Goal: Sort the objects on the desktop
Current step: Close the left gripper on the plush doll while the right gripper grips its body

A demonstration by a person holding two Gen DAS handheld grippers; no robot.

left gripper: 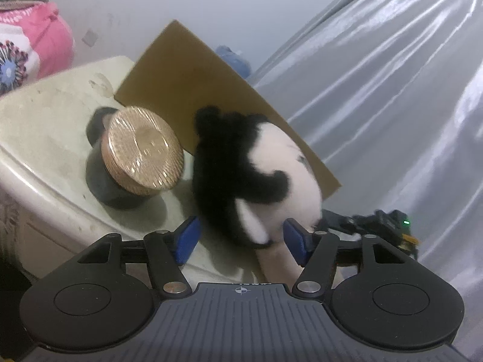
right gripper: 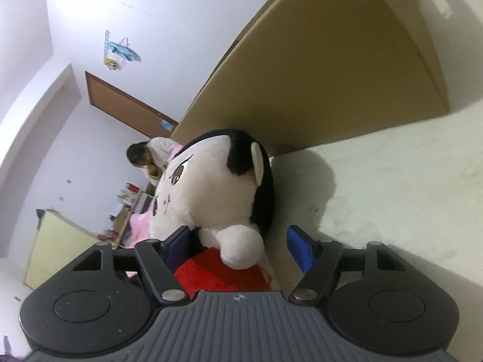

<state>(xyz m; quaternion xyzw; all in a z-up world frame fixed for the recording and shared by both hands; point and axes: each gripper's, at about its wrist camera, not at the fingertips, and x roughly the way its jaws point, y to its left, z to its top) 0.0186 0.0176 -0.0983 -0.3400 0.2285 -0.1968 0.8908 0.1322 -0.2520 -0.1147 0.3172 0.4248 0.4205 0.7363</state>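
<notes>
We keep both grippers half open around the plush doll, left gripper and right gripper, not squeezing, so it rests against the cardboard.

My fingers wear blue pads with a matt, slightly grainy face, on black plastic links with shiny metal pins. The plush doll is soft fleece, its black hair fuzzier and its red clothing a coarser, nubbly cloth. The jar has a dull dark body and a lid of glinting, finely ribbed gold foil. The cardboard is flat, matt brown. The tabletop looks like smooth, scuffed cream plastic. The curtain is glossy grey satin.
</notes>
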